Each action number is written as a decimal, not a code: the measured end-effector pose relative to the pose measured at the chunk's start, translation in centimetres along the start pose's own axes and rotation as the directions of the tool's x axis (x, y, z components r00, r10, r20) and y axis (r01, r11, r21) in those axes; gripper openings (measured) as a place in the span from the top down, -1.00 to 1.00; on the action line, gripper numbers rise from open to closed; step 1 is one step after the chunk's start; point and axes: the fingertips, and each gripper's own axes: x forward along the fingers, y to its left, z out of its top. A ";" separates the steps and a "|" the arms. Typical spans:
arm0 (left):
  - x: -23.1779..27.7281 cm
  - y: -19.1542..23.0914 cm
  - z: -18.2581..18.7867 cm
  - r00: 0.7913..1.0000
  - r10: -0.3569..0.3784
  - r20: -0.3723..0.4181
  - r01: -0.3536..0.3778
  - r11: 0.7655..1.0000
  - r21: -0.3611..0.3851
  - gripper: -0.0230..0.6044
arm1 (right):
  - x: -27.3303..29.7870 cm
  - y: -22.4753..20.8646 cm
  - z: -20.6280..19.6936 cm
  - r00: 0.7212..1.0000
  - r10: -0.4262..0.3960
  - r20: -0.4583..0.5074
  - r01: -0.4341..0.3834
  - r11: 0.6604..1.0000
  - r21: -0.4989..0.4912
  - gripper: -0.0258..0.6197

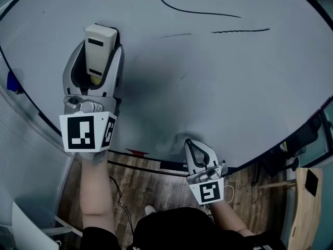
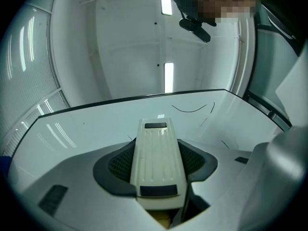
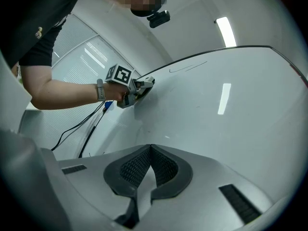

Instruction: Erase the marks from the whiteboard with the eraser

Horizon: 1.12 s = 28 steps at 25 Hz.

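Note:
A cream eraser (image 1: 100, 50) with dark end patches is clamped in my left gripper (image 1: 95, 61), held against the left part of the whiteboard (image 1: 208, 87). In the left gripper view the eraser (image 2: 157, 160) fills the space between the dark pads. Black marks remain at the board's top: a curved line (image 1: 187, 9), a short dashed stroke (image 1: 239, 31) and a faint one (image 1: 174, 35). The same marks (image 2: 192, 109) lie ahead of the eraser. My right gripper (image 1: 196, 152) is shut with nothing in it, at the board's lower edge; its pads (image 3: 168, 170) meet.
A blue object (image 1: 13, 80) sits at the board's left rim. Below the board is wood flooring (image 1: 140, 184), a wooden panel (image 1: 307, 202) at right and dark stand parts (image 1: 296, 139). A cable (image 3: 77, 129) hangs from the left gripper (image 3: 132, 88).

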 end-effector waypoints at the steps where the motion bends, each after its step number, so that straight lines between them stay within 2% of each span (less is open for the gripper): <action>1: 0.3 -0.8 0.3 1.000 -0.009 0.003 0.009 1.000 0.014 0.09 | -0.3 -0.4 0.0 1.000 -0.003 0.003 0.003 1.000 0.002 0.83; 6: 1.9 -4.1 1.8 0.999 -0.037 0.006 0.036 0.997 0.072 0.10 | -1.5 -2.4 -0.5 1.000 -0.018 -0.003 0.018 1.000 0.012 0.83; 11: 1.9 -4.1 1.9 1.000 0.008 -0.004 -0.008 1.000 0.020 0.11 | -2.9 -4.6 -0.9 1.000 -0.030 -0.005 0.030 0.999 0.014 0.83; 13: 2.1 -4.9 2.3 1.000 -0.015 0.010 0.015 1.000 0.015 0.10 | -3.3 -5.4 -1.2 1.000 -0.030 -0.004 0.030 0.999 0.020 0.83; 17: 3.9 -9.2 4.5 0.996 -0.091 0.022 0.090 0.995 0.045 0.10 | -3.9 -6.6 -1.0 0.999 -0.034 0.017 0.033 0.999 0.031 0.83; 24: 6.3 -14.2 7.1 0.993 -0.116 0.010 0.115 0.990 0.078 0.10 | -5.9 -9.1 -1.0 0.998 -0.054 0.026 0.053 0.998 0.031 0.83; 28: 7.8 -17.2 8.9 0.988 -0.156 0.021 0.153 0.982 0.111 0.10 | -7.3 -11.1 -1.0 0.996 -0.077 0.036 0.076 0.997 0.032 0.83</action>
